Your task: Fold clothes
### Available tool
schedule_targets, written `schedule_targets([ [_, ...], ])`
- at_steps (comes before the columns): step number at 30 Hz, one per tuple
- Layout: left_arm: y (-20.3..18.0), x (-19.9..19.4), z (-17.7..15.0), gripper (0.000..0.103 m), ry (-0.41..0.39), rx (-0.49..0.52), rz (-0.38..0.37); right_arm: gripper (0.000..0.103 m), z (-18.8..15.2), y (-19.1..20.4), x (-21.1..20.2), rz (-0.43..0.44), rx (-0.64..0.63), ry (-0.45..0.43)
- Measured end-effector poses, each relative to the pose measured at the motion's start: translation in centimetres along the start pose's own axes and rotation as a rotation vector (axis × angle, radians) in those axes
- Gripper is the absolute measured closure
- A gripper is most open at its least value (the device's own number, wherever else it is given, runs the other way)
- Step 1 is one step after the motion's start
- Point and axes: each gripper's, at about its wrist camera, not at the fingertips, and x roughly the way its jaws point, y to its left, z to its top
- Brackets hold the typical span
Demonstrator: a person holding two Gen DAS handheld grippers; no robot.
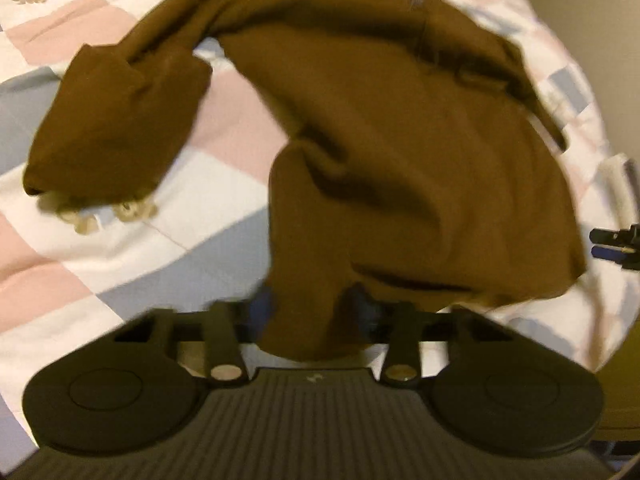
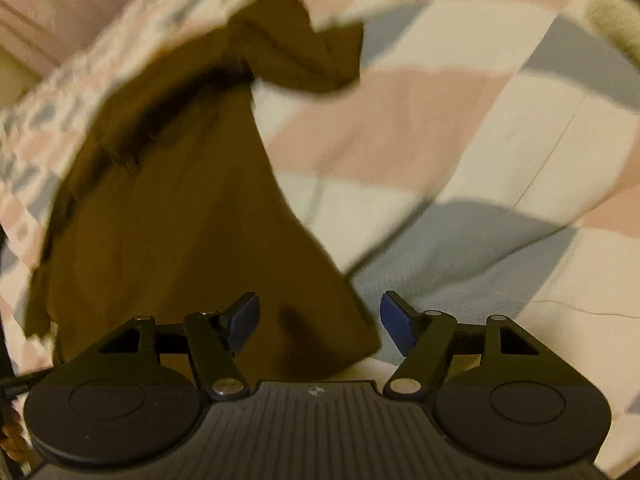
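Note:
A brown long-sleeved garment (image 1: 400, 140) lies spread on a checked quilt (image 1: 208, 216), one sleeve (image 1: 120, 120) curling to the left. My left gripper (image 1: 314, 308) is shut on a bunched fold of its near edge, and the cloth hides most of the blue pads (image 1: 262, 306). In the right wrist view the same brown garment (image 2: 180, 220) runs away from me in a long wedge. My right gripper (image 2: 320, 320) is open just above its near corner, blue pads (image 2: 244, 320) wide apart and nothing pinched. Both views are blurred by motion.
The quilt (image 2: 460, 160) has pink, grey-blue and white squares with gold embroidered motifs (image 1: 132, 212). The bed edge curves along the right of the left wrist view, where the tips of the other gripper (image 1: 616, 244) show. A pink surface (image 2: 48, 4) lies beyond the bed.

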Motion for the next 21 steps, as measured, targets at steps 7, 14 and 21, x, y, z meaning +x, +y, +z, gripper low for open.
schedule_targets([
  [7,0.6,-10.5,-0.1,0.099,-0.144,-0.086,-0.056,0.099,0.3,-0.2,-4.4,0.156,0.025,0.054],
  [14,2.4,-17.8,-4.0,0.103,-0.175,-0.131,0.053,0.099,-2.5,-2.1,-11.1,0.224,0.079,0.078],
  [21,4.3,-10.1,-8.9,0.083,-0.059,-0.365,-0.004,0.074,-7.9,-3.7,-3.4,0.05,0.159,0.197],
])
